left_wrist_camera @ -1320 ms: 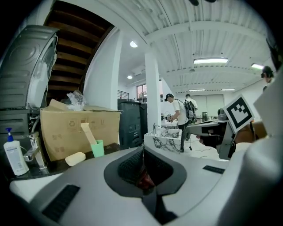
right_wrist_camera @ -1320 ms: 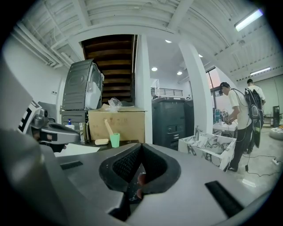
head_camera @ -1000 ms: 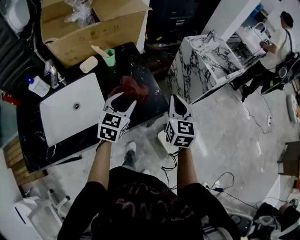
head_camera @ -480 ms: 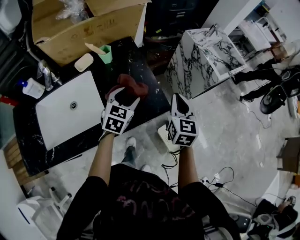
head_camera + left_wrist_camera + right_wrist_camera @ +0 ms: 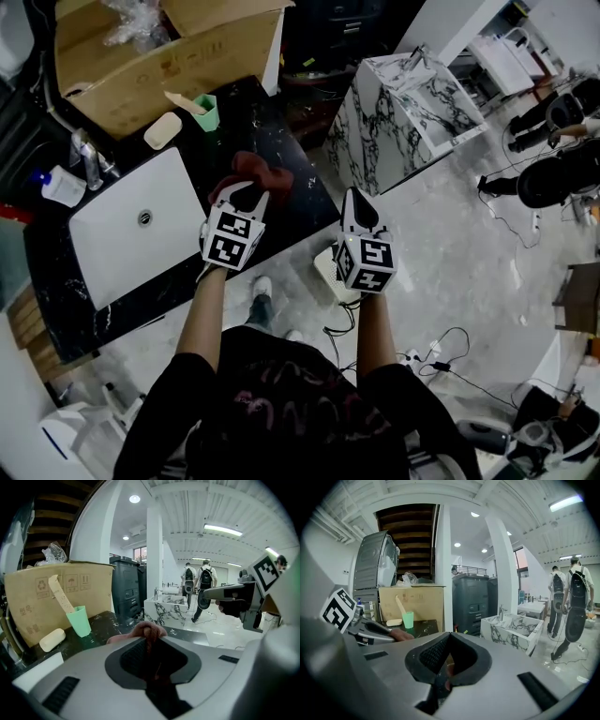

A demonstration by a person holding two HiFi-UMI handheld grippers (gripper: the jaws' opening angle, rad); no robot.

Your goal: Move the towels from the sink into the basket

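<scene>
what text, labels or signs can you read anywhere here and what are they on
No readable words.
Brown cardboard box: a row of small handling pictograms; the print beside them is too blurred to read.
Cubes on the left tool, jaws closing on a dark red towel, and right tool: square black-and-white codes, no letters.

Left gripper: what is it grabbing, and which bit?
The left gripper has its jaws closing on the dark red towel. They are pinching a bunched-up fold on the side of the towel nearest the person.
</scene>
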